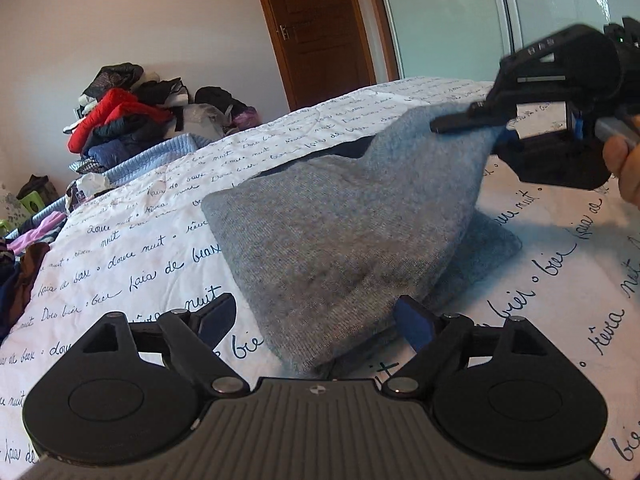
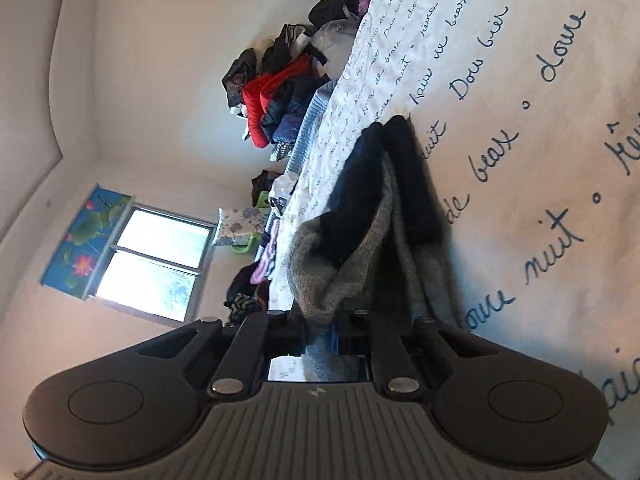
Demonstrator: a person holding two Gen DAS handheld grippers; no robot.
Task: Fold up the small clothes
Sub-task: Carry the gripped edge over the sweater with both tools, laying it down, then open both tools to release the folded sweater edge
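Observation:
A small grey knit garment [image 1: 340,236] with a dark lining lies on the white bedspread [image 1: 132,248], its far corner pulled up into a peak. My right gripper [image 1: 472,122] is shut on that raised corner, at the upper right of the left wrist view. In the right wrist view the same grey garment [image 2: 340,268] hangs from my right gripper [image 2: 322,334], pinched between the shut jaws. My left gripper [image 1: 316,320] stands open over the garment's near edge, a finger on each side, with the pads not pressing on the cloth.
A pile of clothes [image 1: 120,120] with a red jacket sits at the far left edge of the bed, and more clothes [image 1: 24,256] lie at the left. A wooden door [image 1: 320,28] and frosted sliding panels [image 1: 500,16] stand behind. A hand [image 1: 624,164] holds the right gripper.

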